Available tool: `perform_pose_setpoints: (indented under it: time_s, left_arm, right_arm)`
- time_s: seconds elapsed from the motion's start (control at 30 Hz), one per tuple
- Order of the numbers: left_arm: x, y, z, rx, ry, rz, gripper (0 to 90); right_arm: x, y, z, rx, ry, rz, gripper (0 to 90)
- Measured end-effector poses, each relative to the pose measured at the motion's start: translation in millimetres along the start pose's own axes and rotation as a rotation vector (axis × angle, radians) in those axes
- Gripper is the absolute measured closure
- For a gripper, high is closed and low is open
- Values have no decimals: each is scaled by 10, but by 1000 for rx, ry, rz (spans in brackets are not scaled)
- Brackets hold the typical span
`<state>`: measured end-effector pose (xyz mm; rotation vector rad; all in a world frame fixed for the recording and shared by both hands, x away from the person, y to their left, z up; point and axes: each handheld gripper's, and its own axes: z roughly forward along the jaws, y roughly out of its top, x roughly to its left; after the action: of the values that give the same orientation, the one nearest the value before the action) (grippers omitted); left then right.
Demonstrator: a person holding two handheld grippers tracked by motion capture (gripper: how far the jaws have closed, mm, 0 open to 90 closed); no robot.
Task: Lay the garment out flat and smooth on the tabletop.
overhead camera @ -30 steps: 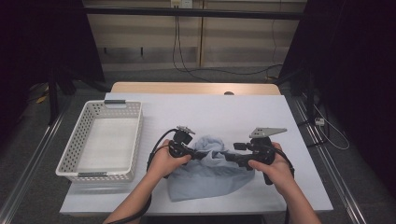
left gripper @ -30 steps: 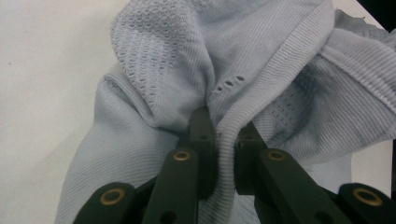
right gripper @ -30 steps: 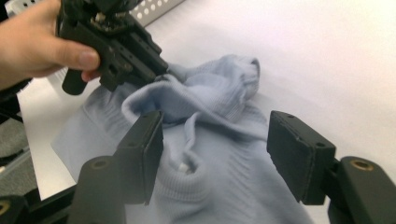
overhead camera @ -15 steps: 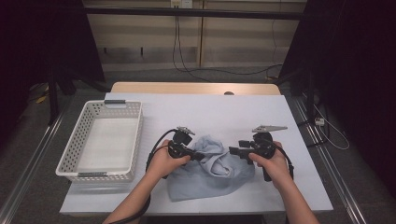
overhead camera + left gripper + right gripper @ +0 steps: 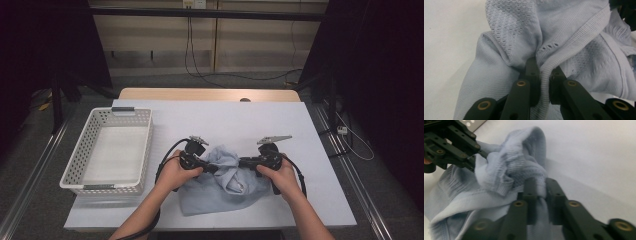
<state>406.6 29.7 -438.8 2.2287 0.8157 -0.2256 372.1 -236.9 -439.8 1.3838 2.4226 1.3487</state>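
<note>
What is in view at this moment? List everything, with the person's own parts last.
garment: one, pale blue knit, crumpled on the table's near middle, pinched at both sides.
basket: one, white, perforated, on the table's left side, nothing seen inside.
table: one, white top, wooden strip along the far edge.
cables: several, dark, hanging at the far wall and lying on the floor.
left hand-held gripper: one, black, shut on the garment's ribbed fold.
right hand-held gripper: one, black, jaws just closed on the garment.
forearms: two, bare, coming in from the near edge.
</note>
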Motion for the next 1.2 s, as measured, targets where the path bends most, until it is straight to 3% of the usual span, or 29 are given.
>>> perform_pose_setpoints:
  time_s: [0.13,0.3,0.33,0.37,0.53,0.77,0.97,1.2]
  left_arm:
    - [-3,15,-30,1,-7,3,821]
    - [6,75,-169,-42,-31,-19,820]
    - [1,86,-205,-53,-19,-27,820]
    - [18,97,-254,-70,-39,-31,821]
    - [69,112,-389,-119,-42,-56,822]
    - [156,116,-526,-185,-44,-96,822]
    - [264,95,-640,-249,-43,-140,822]
    - [300,74,-648,-251,-49,-161,822]
  right_arm:
    - [13,26,-88,-48,-9,-17,838]
    - [51,73,-186,-68,-27,-67,841]
    - [55,84,-211,-77,-30,-75,841]
    - [60,97,-239,-89,-34,-76,842]
    - [30,175,-428,-183,-49,-67,856]
    - [43,199,-484,-180,-68,-80,857]
    - [17,226,-545,-219,-88,-76,857]
    - [9,264,-583,-217,-98,-87,857]
